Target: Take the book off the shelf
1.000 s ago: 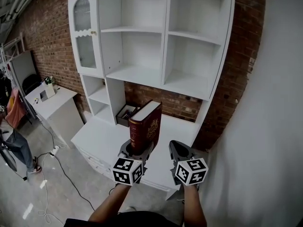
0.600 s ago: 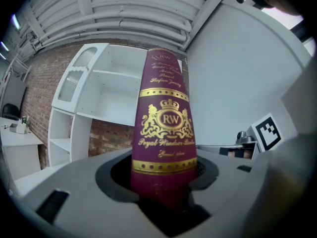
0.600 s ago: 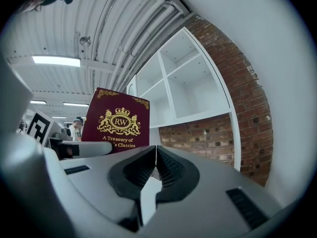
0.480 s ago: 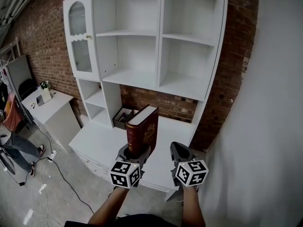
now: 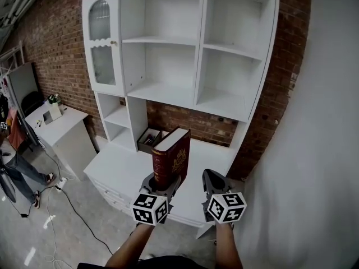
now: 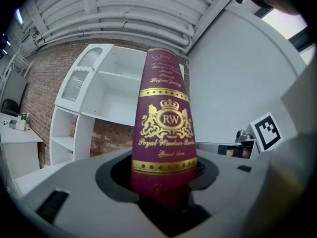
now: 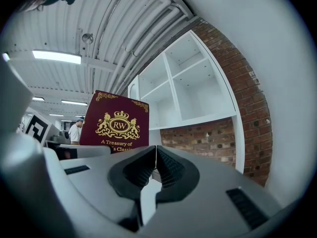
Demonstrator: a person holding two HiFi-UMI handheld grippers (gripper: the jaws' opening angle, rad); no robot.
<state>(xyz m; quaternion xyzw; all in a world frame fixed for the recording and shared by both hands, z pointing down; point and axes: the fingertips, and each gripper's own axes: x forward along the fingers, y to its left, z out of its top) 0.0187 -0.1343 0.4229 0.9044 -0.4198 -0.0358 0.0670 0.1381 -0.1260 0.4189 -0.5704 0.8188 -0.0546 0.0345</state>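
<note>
The person is holding both grippers out level in front of the body. The left forearm [image 5: 130,245] and right forearm [image 5: 227,246] are reaching up from the bottom edge of the head view, side by side and slightly apart, with the marker cubes facing the camera.

The left gripper [image 5: 161,182] is grasping the lower end of the dark red book [image 5: 171,157]. The book is standing upright above it, tilted slightly, with its gilt-lettered spine toward the person. It is hanging in the air in front of the white shelf unit [image 5: 197,55] and above the white worktop [image 5: 120,168], clear of every compartment. In the left gripper view, the dark fingers [image 6: 115,175] are pressing on either side of the book's base.

The right gripper [image 5: 213,178] is hovering just beside the left one, level with it and carrying nothing. In the right gripper view its fingers [image 7: 132,170] are clenched together, tips meeting, and the book's crested front cover is showing off to their left.

A dark box [image 5: 149,139] is sitting on the worktop behind the book, against the brick wall [image 5: 280,94].
</note>
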